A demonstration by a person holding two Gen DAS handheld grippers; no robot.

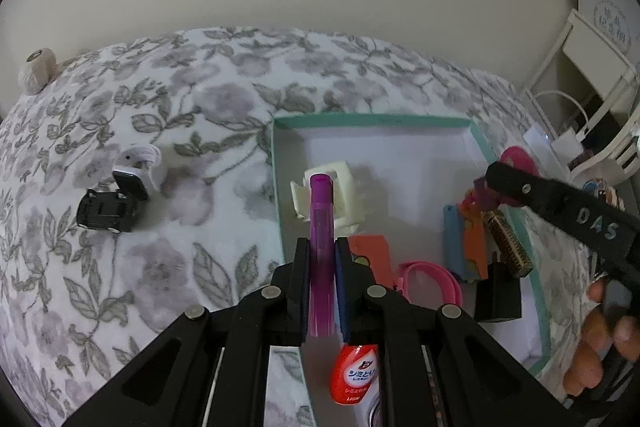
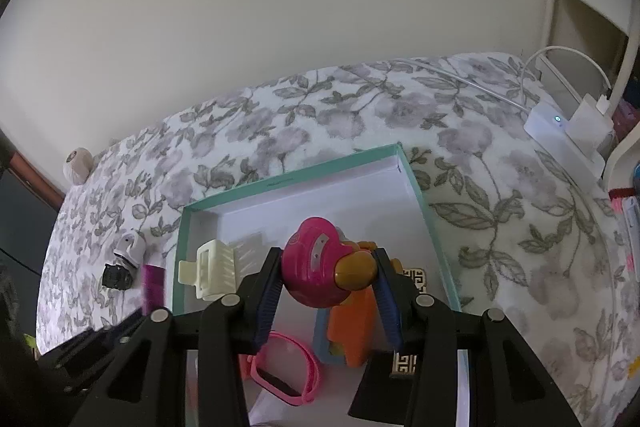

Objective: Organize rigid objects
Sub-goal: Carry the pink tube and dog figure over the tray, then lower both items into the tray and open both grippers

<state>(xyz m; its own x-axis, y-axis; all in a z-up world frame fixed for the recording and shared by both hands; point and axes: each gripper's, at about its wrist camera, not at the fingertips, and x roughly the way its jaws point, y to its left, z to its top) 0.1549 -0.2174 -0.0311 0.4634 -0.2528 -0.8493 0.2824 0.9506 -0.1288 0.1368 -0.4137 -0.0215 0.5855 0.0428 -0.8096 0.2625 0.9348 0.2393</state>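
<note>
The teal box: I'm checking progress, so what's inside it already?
The teal box holds a cream hair clip, pink band and orange toy; the grippers hide other parts of the floor.

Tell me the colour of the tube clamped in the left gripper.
Purple tube, magenta at its far end; clearest in the left wrist view.

Purple tube (image 1: 321, 251): translucent glossy plastic; pink toy (image 2: 316, 267) smooth shiny plastic. Floral cover (image 1: 160, 131) is soft matt cloth w/ fuzzy nap. Teal box (image 2: 416, 195) looks matt cardboard, white paper inside.
</note>
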